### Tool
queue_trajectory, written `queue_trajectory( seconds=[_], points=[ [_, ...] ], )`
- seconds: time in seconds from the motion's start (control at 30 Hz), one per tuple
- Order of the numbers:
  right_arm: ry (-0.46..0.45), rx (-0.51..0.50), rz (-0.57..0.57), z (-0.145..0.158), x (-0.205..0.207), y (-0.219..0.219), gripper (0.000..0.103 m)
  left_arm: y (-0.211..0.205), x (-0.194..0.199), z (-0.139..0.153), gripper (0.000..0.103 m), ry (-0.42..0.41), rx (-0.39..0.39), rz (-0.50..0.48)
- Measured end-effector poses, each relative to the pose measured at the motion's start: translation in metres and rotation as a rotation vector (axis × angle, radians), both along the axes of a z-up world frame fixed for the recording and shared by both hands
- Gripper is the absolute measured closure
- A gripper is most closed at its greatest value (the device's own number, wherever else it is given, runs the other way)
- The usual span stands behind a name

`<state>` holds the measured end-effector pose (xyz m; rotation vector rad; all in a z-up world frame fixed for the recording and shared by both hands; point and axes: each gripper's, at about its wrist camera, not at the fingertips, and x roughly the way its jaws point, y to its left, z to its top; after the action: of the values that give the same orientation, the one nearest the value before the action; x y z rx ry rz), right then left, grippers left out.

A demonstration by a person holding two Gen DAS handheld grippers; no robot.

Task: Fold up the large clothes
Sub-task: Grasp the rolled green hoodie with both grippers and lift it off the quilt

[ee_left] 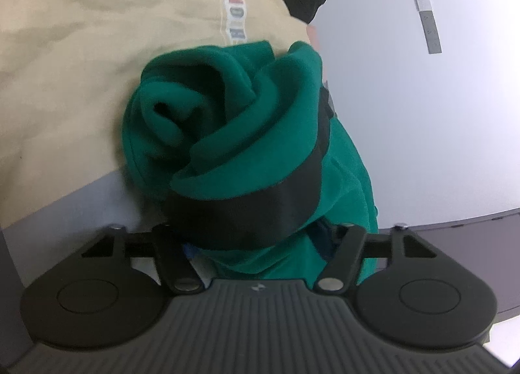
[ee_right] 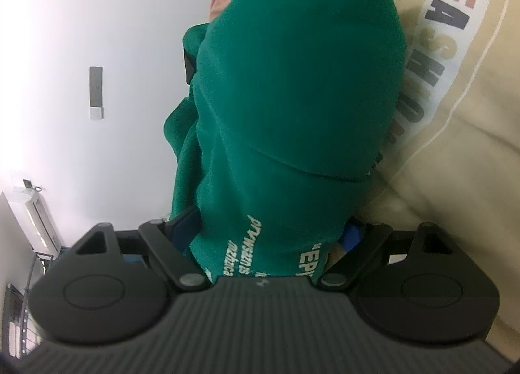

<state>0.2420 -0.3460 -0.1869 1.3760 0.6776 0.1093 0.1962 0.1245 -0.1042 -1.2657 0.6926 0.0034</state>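
1. The green garment (ee_left: 234,133) is held up in the air, in front of the person's beige sweatshirt (ee_left: 74,58). No worktop shows in either view, only a pale wall behind.
2. In the left wrist view the left claw (ee_left: 256,244) grips a bunched, rolled mass of the cloth, with a black band (ee_left: 247,208) of the same garment wrapped across the lower centre of the frame. The jaws are drawn in on the fabric, so this grip looks thick and lumpy.
3. In the right wrist view the right claw (ee_right: 263,244) is clamped on a flatter edge of the garment, where pale printed lettering (ee_right: 253,240) runs at the bottom centre. The cloth rises smoothly from there to the top of the frame.
4. My judgement: the step in hand is lifting and opening the garment before any fold is laid. To do it well, draw the two claws apart sideways so the rolled part in the left grip unwinds.
5. Keep both grips firm while spreading; a slack left grip would likely drop the whole roll.
6. Hold the cloth clear of the sweatshirt, since it sits close against the chest and could catch.
7. A grey wall panel (ee_right: 96,93) at mid left of the right view suggests the claws point upward; level them before lowering.
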Motion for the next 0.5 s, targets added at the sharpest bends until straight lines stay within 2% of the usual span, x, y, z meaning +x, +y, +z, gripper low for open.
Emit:
queue_trajectory(
  seconds=[0.03,0.13,0.2,0.5],
  points=[
    [0.0,-0.002,0.0,0.0,-0.002,0.0,0.014,0.0,-0.002,0.002,0.048,-0.005,0.012,0.005],
    [-0.001,-0.001,0.0,-0.003,-0.004,-0.004,0.014,0.001,-0.004,0.012,0.059,-0.009,0.049,0.002],
    [-0.004,0.006,0.0,-0.004,-0.002,-0.005,0.016,0.004,-0.006,0.017,0.067,-0.016,0.046,0.011],
    [-0.012,0.038,-0.02,-0.012,-0.011,-0.013,0.018,0.009,-0.009,0.023,0.071,-0.016,0.067,0.019]
  ],
)
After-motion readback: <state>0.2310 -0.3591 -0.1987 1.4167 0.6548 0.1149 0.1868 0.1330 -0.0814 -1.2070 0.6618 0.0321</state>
